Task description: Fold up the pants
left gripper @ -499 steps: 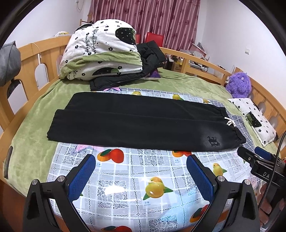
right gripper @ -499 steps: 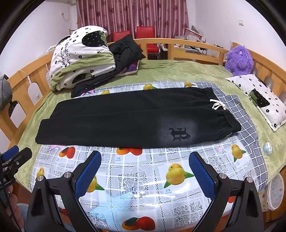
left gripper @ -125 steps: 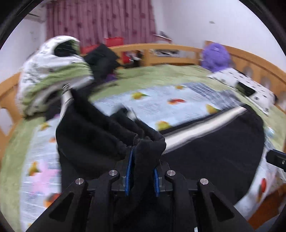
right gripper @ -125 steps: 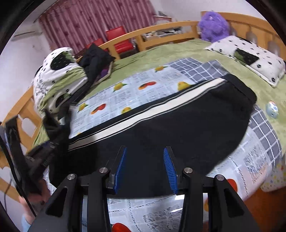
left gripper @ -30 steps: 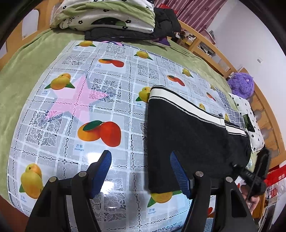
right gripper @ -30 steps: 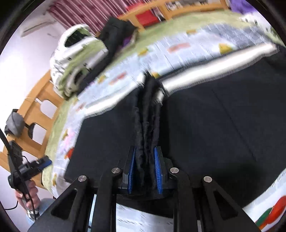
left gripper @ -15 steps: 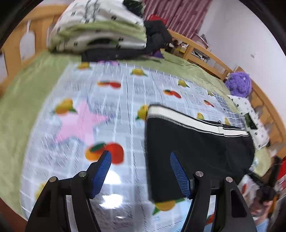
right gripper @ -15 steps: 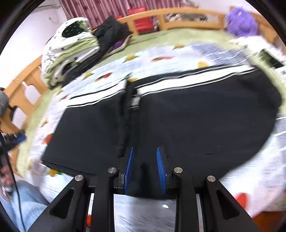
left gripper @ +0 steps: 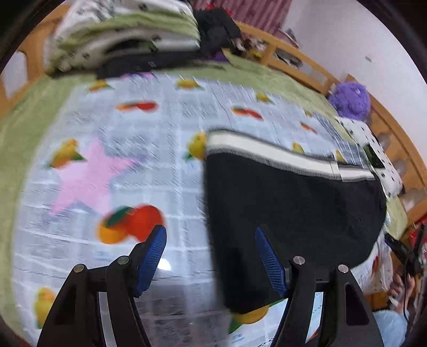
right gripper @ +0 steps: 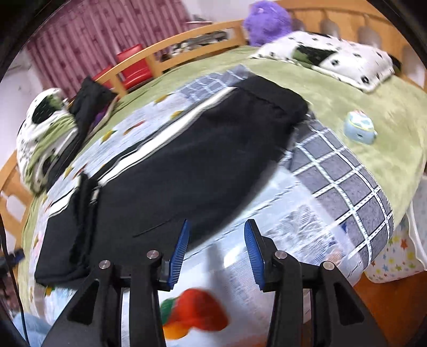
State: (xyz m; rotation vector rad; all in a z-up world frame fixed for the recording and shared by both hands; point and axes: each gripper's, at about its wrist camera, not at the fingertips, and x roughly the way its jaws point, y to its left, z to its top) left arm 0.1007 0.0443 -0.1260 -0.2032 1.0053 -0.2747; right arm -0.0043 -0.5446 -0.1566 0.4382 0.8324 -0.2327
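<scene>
item: black pants [left gripper: 288, 202] with a white side stripe [left gripper: 267, 152]
state: folded over on themselves, flat, one doubled layer bunched at one end [right gripper: 82, 213]
place: lying on the fruit-print cover [left gripper: 112, 165], nothing gripping them

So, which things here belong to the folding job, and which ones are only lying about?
Job: pants; left hand-held gripper; right hand-held gripper, jaws opening, nothing between them.

Lying about: bedding pile; purple plush; pillow; small toy.
</scene>
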